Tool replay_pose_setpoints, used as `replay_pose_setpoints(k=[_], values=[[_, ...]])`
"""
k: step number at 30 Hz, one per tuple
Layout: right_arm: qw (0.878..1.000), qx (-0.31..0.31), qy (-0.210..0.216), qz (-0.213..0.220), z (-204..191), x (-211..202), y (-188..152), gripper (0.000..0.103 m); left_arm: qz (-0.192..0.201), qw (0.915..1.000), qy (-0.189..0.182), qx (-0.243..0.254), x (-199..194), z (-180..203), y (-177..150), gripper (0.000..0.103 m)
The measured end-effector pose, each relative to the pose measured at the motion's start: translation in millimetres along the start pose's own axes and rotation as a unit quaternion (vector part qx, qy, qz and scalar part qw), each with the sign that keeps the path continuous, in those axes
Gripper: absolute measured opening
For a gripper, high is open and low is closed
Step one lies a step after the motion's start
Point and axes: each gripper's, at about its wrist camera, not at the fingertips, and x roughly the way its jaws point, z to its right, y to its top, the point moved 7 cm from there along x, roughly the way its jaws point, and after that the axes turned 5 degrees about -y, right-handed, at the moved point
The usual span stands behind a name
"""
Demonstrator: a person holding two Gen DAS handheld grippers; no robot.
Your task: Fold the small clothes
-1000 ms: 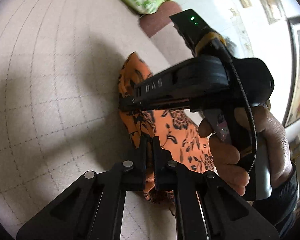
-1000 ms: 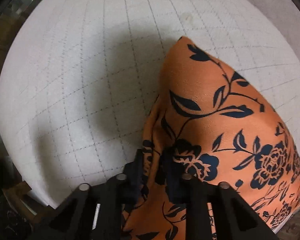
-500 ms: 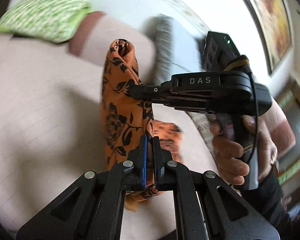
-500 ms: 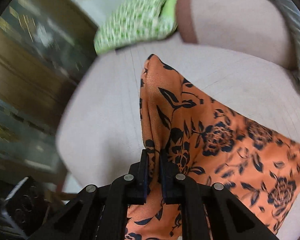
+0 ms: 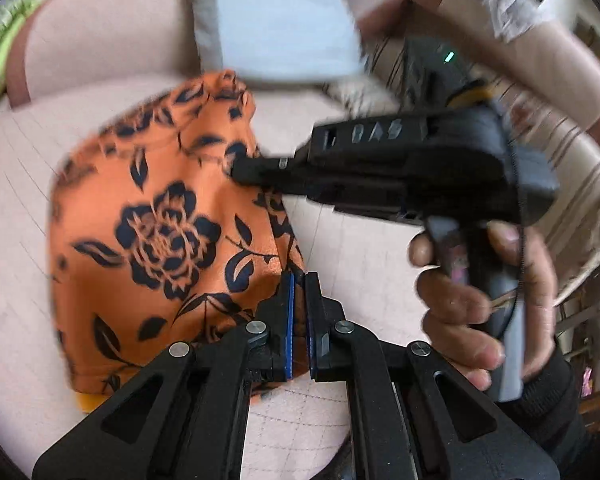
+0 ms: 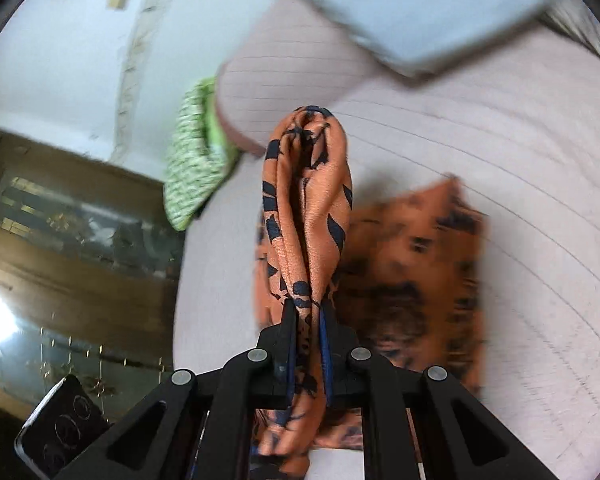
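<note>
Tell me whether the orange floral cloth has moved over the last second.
Yes. The orange floral cloth, shut in both grippers, has been lifted off the quilted bed and carried toward the green pillow end.

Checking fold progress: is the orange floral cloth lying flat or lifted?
Lifted and doubled over. The orange floral cloth hangs bunched from the shut right gripper; the left gripper pinches another edge above the bed.

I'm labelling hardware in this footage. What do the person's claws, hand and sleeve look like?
Both claws are matte black plastic with silver screws and blue-edged pads: left claw, right claw. Seen from the left wrist, the right claw has raised lettering on its black body, blurred here, a green light, a yellow band and a thin black cable. The bare right hand shows a dark ribbed cuff.
</note>
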Motion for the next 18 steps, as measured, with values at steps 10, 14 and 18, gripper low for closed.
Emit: replay_pose_setpoints(k=[10, 14, 18], values=[[0.995, 0.101, -0.005, 0.003, 85.2, 18.8, -11.7, 0.013, 0.004, 0.9956, -0.080, -0.049, -42.3, -24.5, -7.7, 0.011], [0.996, 0.057, -0.024, 0.068, 58.8, -31.3, -40.2, 0.031, 0.057, 0.9962, -0.009, -0.065, -83.0, -69.1, -35.8, 0.054], [0.995, 0.039, -0.037, 0.089, 41.1, -42.8, -78.9, 0.057, 0.055, 0.9829, 0.037, -0.172, -78.3, -136.0, -54.3, 0.057]])
